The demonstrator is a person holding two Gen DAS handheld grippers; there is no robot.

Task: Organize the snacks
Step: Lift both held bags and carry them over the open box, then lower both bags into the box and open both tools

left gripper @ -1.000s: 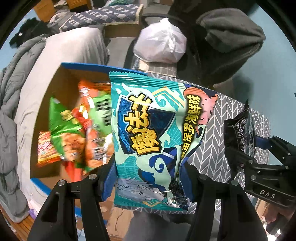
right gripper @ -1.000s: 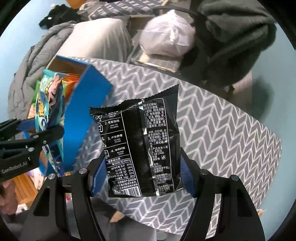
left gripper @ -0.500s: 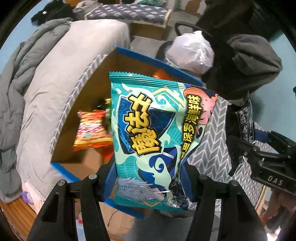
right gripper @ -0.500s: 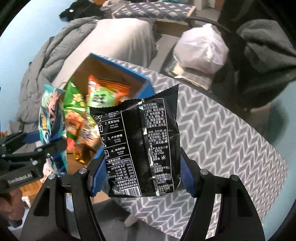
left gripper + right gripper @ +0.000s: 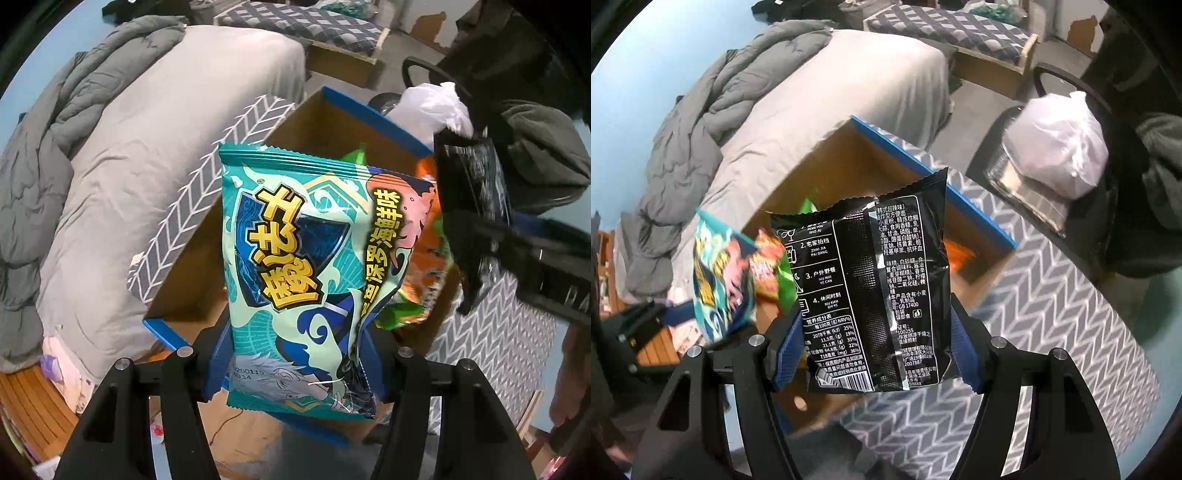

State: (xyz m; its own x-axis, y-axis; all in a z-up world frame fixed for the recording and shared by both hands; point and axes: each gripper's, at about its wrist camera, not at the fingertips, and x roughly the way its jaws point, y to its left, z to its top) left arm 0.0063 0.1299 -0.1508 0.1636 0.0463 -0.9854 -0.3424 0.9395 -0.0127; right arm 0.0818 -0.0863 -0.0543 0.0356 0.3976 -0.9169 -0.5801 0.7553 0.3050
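My left gripper (image 5: 295,363) is shut on a teal snack bag (image 5: 306,266) with yellow lettering, held over the open cardboard box (image 5: 207,236) with blue edges. Green and orange snack bags (image 5: 413,302) lie inside the box behind the teal bag. My right gripper (image 5: 877,350) is shut on a black snack bag (image 5: 864,291), its printed back facing the camera, also over the box (image 5: 857,162). In the left wrist view the black bag (image 5: 469,184) hangs at the right; in the right wrist view the teal bag (image 5: 720,280) is blurred at the left.
The box sits on a grey chevron-patterned surface (image 5: 1052,302). A bed with grey bedding (image 5: 122,140) lies to the left. A white plastic bag (image 5: 1060,147) rests on a dark chair at the right, beside dark clothing (image 5: 543,155).
Both grippers have carried their bags sideways across the box: the box now sits under both bags, and the bed fills more of the view.
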